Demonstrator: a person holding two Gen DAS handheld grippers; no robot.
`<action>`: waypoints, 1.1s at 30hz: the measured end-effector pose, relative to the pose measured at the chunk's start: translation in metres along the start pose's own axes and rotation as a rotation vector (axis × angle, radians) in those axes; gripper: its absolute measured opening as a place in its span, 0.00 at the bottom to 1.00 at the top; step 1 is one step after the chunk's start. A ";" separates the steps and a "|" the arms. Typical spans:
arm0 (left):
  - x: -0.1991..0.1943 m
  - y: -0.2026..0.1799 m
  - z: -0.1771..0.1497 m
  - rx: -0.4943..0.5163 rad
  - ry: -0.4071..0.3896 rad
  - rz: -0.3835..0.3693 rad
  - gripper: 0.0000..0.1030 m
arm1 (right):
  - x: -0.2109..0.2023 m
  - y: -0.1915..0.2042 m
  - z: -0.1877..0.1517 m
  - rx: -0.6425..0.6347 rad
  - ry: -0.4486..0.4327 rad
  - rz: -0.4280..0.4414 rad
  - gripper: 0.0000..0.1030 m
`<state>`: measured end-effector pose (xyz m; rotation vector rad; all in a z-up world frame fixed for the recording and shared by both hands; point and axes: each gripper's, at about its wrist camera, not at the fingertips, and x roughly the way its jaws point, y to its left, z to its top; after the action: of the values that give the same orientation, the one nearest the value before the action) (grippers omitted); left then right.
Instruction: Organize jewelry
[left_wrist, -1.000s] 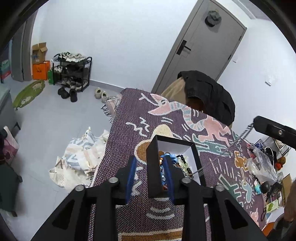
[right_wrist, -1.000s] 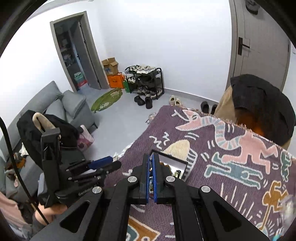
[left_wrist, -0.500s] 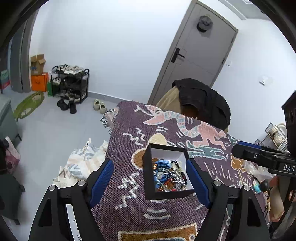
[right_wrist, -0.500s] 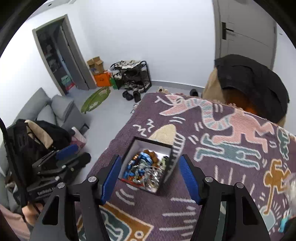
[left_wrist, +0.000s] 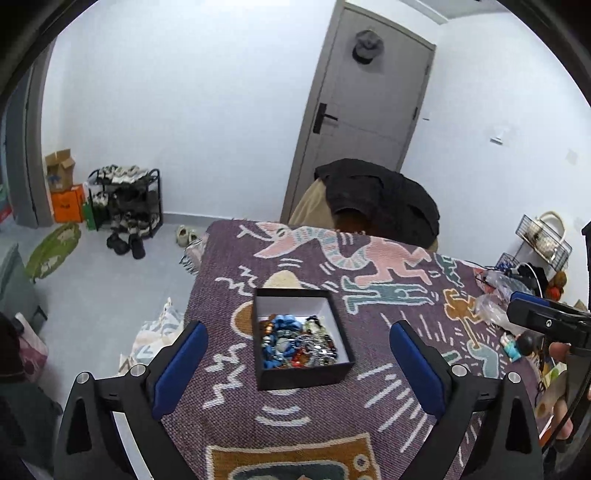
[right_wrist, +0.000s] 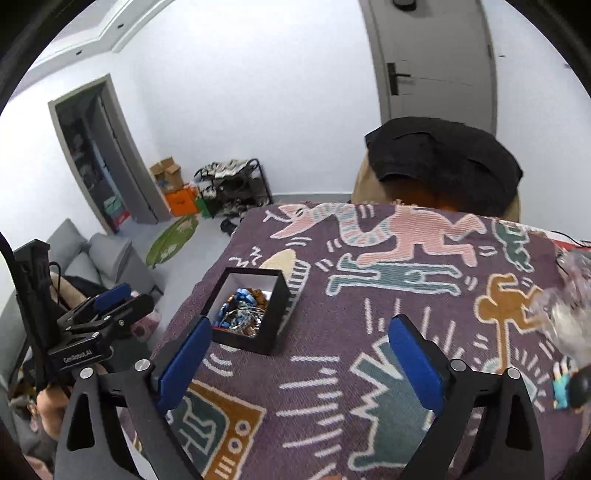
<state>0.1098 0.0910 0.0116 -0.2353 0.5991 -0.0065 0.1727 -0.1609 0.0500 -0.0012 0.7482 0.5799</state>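
Both grippers are hovering over the patterned blanket (left_wrist: 280, 413) with nothing between their blue pads: the left gripper (left_wrist: 297, 363) is spreading its jaws wide, the right gripper (right_wrist: 299, 356) doing the same. Sitting on the blanket, apart from both, is the black box (left_wrist: 301, 341), its lid off, with the jewelry (left_wrist: 297, 345) heaped inside. Gathering looks done to me; any closing or sorting is remaining.

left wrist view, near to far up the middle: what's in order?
left gripper jaws opening, nothing between → black jewelry box on patterned blanket → black jacket → grey door
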 end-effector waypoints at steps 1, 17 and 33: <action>-0.003 -0.005 -0.001 0.013 -0.008 0.001 0.97 | -0.006 -0.003 -0.004 0.005 -0.014 -0.012 0.94; -0.048 -0.061 -0.044 0.157 -0.121 0.004 0.97 | -0.068 -0.028 -0.081 0.031 -0.157 -0.096 0.94; -0.074 -0.100 -0.085 0.260 -0.164 0.008 0.97 | -0.097 -0.025 -0.125 0.062 -0.238 -0.112 0.94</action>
<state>0.0076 -0.0192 0.0069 0.0193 0.4302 -0.0564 0.0483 -0.2550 0.0147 0.0818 0.5308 0.4411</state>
